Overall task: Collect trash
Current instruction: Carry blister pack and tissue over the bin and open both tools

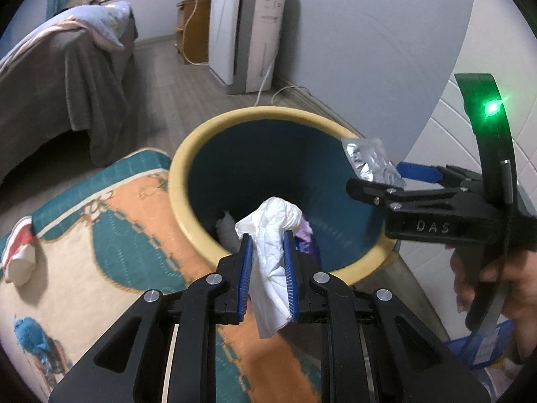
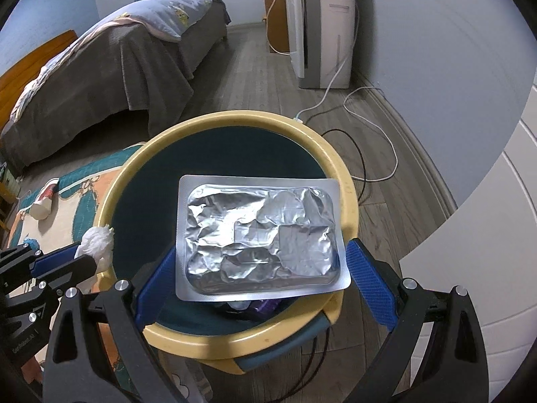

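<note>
A bed with a grey cover stands at the back left, a white appliance against the far wall. On the floor, beside a patterned rug, sits a bin with a yellow rim and dark inside; some trash lies at its bottom. The right gripper pinches a crumpled foil pack by its side edges, above the bin's mouth. The left gripper is pressed together on a white tissue, over the bin's near rim. A paper cup lies on the rug.
</note>
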`<state>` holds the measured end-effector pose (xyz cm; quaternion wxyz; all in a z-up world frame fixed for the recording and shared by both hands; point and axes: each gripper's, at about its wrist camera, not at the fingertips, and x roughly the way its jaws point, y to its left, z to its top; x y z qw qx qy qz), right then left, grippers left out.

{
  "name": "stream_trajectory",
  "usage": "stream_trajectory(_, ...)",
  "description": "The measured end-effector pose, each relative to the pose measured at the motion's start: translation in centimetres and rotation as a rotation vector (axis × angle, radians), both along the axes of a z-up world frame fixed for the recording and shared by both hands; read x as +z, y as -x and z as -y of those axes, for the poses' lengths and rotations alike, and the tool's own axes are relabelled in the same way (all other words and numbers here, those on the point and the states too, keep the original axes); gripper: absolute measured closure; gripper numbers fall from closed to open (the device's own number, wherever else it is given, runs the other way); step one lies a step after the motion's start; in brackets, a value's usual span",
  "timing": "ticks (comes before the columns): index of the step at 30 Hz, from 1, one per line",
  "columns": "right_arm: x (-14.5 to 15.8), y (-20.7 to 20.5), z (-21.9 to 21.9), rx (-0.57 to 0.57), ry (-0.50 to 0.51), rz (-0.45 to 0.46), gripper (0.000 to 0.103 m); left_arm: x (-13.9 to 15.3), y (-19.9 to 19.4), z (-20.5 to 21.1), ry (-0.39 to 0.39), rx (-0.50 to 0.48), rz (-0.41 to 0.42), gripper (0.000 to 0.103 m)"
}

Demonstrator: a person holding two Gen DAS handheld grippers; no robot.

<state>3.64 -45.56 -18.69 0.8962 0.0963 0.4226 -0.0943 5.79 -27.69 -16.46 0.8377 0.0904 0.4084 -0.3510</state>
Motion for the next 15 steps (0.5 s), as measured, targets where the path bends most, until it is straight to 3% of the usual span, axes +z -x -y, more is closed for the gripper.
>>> stream_trajectory(11,0.4,-0.9,0.2,-0.007,0.015,-0.001,0.009,0.5,-4.3,1.9,-0.001,0.034,0.008,0.083)
stream_trajectory(15,0.3,-2.0,0.3,-0.006,0.033,-0.005,0.009,1.1,-5.5,1.8,0.025,0.041,0.011,0.067)
